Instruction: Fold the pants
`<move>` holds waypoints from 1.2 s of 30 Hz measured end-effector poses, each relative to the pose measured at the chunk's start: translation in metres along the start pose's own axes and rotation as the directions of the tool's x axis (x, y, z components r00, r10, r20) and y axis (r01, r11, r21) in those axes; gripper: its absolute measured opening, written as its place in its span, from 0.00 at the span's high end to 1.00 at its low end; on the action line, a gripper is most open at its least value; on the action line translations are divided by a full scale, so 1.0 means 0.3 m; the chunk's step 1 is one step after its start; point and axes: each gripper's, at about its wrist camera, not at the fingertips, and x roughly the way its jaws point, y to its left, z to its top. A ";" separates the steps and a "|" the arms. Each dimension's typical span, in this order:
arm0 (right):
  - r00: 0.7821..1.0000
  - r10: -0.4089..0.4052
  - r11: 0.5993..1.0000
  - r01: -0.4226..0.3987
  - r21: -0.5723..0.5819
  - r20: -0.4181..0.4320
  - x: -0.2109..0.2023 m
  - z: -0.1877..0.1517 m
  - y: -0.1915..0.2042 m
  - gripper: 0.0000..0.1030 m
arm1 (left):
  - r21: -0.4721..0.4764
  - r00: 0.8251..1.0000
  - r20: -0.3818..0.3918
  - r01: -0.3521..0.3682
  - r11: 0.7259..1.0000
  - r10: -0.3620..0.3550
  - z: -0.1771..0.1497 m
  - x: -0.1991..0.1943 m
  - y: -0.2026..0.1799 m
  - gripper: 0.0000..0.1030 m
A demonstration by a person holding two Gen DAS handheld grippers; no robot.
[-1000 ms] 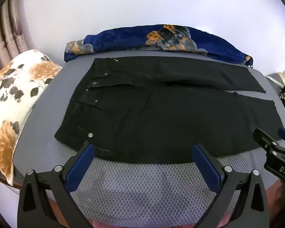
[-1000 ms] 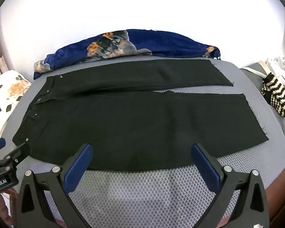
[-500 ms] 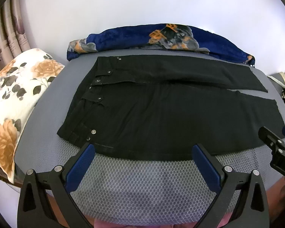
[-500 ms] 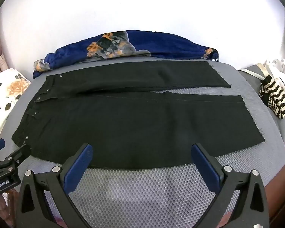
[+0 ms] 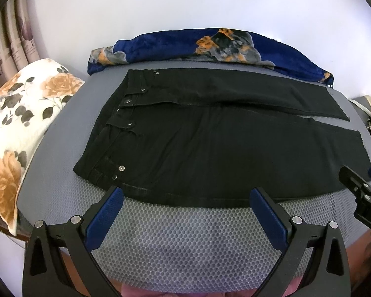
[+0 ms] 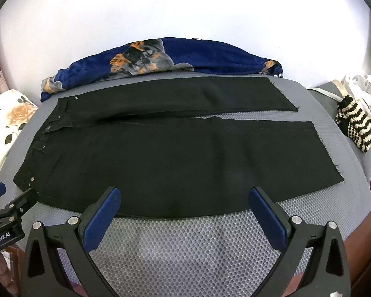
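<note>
Black pants (image 5: 210,143) lie flat on a grey mesh surface (image 5: 185,242), waistband to the left, both legs running right and slightly apart; they also show in the right wrist view (image 6: 175,158). My left gripper (image 5: 185,193) is open and empty, hovering over the pants' near edge close to the waist. My right gripper (image 6: 185,193) is open and empty over the near leg's edge. The right gripper's tip shows at the right of the left view (image 5: 363,188); the left gripper's tip shows at the left of the right view (image 6: 10,203).
A blue floral blanket (image 5: 210,47) lies along the far edge against the white wall. A floral pillow (image 5: 14,128) sits at the left. A black-and-cream striped knit item (image 6: 356,126) lies at the right, beyond the leg hems.
Both grippers shifted slightly over the second; the pants sit a little differently in each view. The pants have not moved and both grippers stay open.
</note>
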 end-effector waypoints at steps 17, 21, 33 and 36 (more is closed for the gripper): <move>1.000 -0.013 1.000 0.013 -0.006 -0.010 0.019 0.006 0.006 0.00 | 0.008 1.000 -0.023 -0.002 1.000 0.002 0.005 0.037 0.003 0.02; 1.000 -0.016 1.000 0.016 -0.003 -0.012 0.028 0.009 0.001 0.00 | 0.003 0.999 -0.034 0.008 1.000 -0.008 0.010 0.046 0.004 0.02; 1.000 -0.028 1.000 0.028 -0.012 -0.008 0.036 0.007 0.003 0.00 | 0.011 0.999 -0.032 0.002 1.000 -0.001 0.022 0.050 0.004 0.02; 1.000 -0.027 1.000 0.026 -0.012 -0.011 0.037 0.007 0.005 0.00 | 0.010 0.999 -0.032 0.000 1.000 0.001 0.022 0.050 0.004 0.02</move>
